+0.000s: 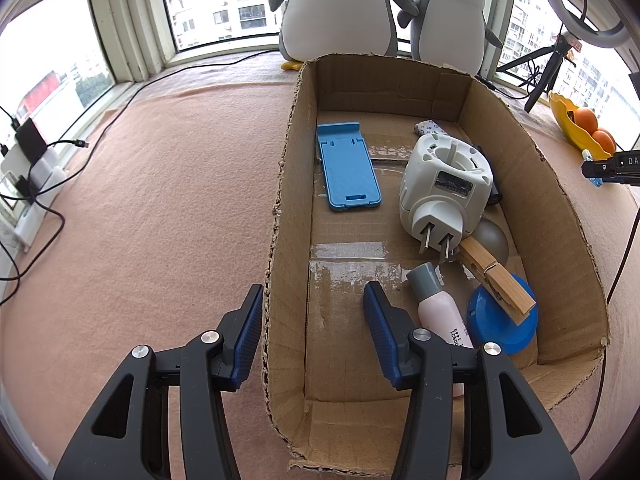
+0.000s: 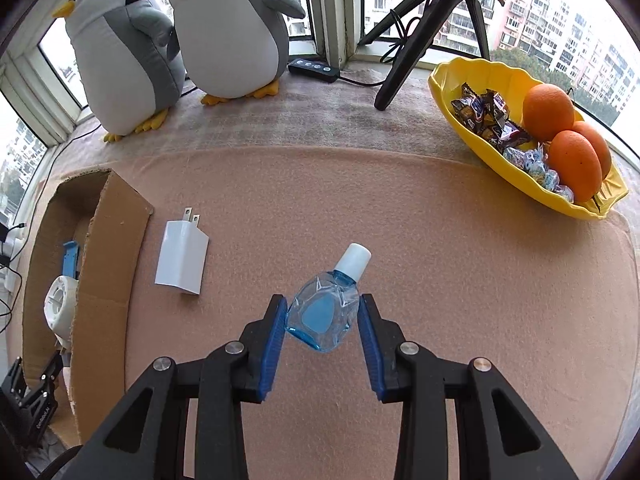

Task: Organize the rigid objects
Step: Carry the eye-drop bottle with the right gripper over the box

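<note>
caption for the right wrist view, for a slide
Right gripper closing on a blue bottle, white charger waiting beside the cardboard box.

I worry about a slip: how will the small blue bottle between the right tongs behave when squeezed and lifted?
The blue bottle looks like smooth, faceted clear plastic, so it may twist or slip between the right tongs. It seems small and light. Lying flat, it probably won't roll.
</note>
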The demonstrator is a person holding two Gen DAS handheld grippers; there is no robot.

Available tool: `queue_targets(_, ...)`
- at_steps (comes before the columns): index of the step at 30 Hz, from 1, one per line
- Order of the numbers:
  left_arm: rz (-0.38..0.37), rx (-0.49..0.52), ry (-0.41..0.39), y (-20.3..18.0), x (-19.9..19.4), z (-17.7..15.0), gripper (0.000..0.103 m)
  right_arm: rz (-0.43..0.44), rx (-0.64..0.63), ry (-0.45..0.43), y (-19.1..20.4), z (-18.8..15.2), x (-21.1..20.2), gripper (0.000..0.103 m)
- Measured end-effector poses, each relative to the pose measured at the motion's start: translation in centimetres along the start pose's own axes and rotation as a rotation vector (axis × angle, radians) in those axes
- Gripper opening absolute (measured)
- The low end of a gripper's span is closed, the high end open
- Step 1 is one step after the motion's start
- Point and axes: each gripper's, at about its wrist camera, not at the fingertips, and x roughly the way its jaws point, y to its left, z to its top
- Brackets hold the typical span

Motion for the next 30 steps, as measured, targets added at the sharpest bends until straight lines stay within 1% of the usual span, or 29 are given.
queue_targets(6, 0.000, -0.001, 0.000, 0.0, 0.0, 0.0, 0.050, 0.071, -0.098, -0.084, 5.0, 1.0, -2.7, 0.033)
queue_targets(12, 0.000, 0.000, 0.000, 0.0, 0.0, 0.0, 0.050, 0.131, -0.203, -0.125, 10.6, 1.1, -4.2, 0.033)
queue_targets(18, 0.000, -0.001, 0.000, 0.1, 0.0, 0.0, 0.050, 0.164, -0.278, -0.119, 15.0, 1.2, -3.4, 0.033)
queue_targets(22, -0.001, -0.002, -0.001, 0.0, -0.1, 0.0, 0.050, 0.162, -0.329, -0.102, 17.4, 1.0, -2.3, 0.033)
queue_targets(25, 0.000, -0.001, 0.000, 0.1, -0.1, 0.0, 0.050, 0.152, -0.352, -0.086, 18.6, 0.9, -1.4, 0.033)
queue_targets(30, -0.001, -0.002, -0.001, 0.1, -0.1, 0.0, 0.050, 0.148, -0.362, -0.073, 19.3, 0.9, -0.6, 0.033)
